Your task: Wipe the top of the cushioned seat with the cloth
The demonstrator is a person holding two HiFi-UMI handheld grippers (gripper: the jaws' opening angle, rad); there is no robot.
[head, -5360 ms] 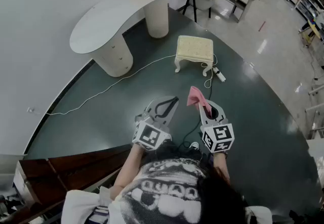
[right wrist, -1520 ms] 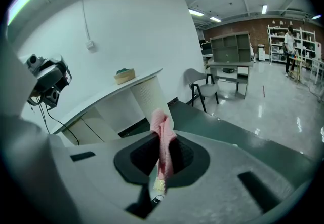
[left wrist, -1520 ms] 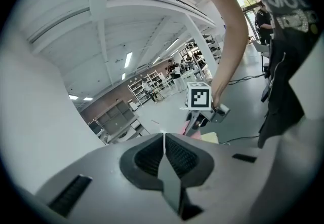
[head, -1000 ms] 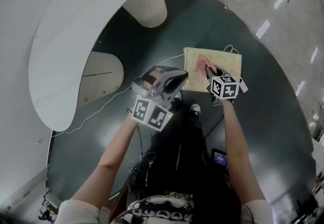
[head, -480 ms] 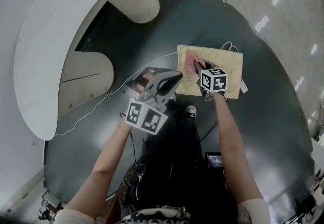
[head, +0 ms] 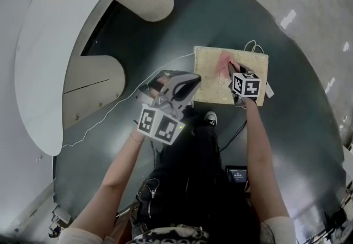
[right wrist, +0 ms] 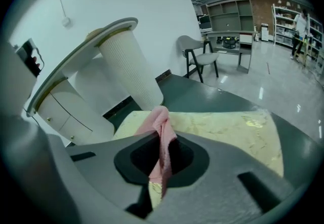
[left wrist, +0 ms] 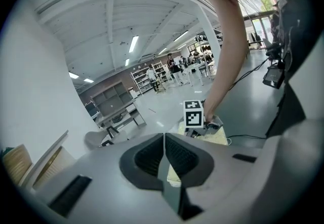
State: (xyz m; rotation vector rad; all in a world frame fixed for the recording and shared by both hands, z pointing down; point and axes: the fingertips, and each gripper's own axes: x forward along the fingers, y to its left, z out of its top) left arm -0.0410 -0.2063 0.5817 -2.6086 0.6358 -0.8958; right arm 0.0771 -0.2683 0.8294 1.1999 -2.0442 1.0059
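Cloth (head: 223,64) over seat (head: 206,81), dark floor (head: 298,127)

Pink cloth (head: 223,64) on cream seat (head: 207,78)

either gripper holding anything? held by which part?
Right gripper holds the pink cloth, jaws pinched on a bunched fold. Left gripper is shut on nothing.

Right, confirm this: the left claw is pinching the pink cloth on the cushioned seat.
Not quite: it is the right claw that is pinching the pink cloth on the cushioned seat, as the right gripper view shows. The left claw is shut with nothing in it.
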